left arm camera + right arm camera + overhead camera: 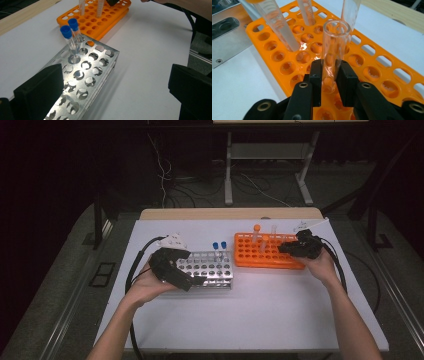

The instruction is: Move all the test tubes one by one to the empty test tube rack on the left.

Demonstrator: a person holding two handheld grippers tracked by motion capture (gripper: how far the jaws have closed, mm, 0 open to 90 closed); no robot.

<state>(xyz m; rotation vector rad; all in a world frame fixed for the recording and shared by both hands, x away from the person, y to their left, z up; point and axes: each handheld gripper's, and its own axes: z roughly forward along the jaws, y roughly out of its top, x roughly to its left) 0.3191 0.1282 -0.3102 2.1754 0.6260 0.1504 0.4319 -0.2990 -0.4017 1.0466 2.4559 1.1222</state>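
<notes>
Glossy clear tube [336, 47], seemingly glass; smooth orange plastic rack [372, 72]; shiny metal rack [85, 75]; matt white table [250, 310].

Your high view is dim: the tabletop [260, 310] is the one pale, evenly lit patch, and the floor and room behind sink into near black. Shadows under the racks are soft and short. Your left gripper view is brighter, with glare on the metal rack [82, 75] and blurred near jaws. Your right gripper view is sharp on the clear tube [334, 50], with highlights on the glass.
</notes>
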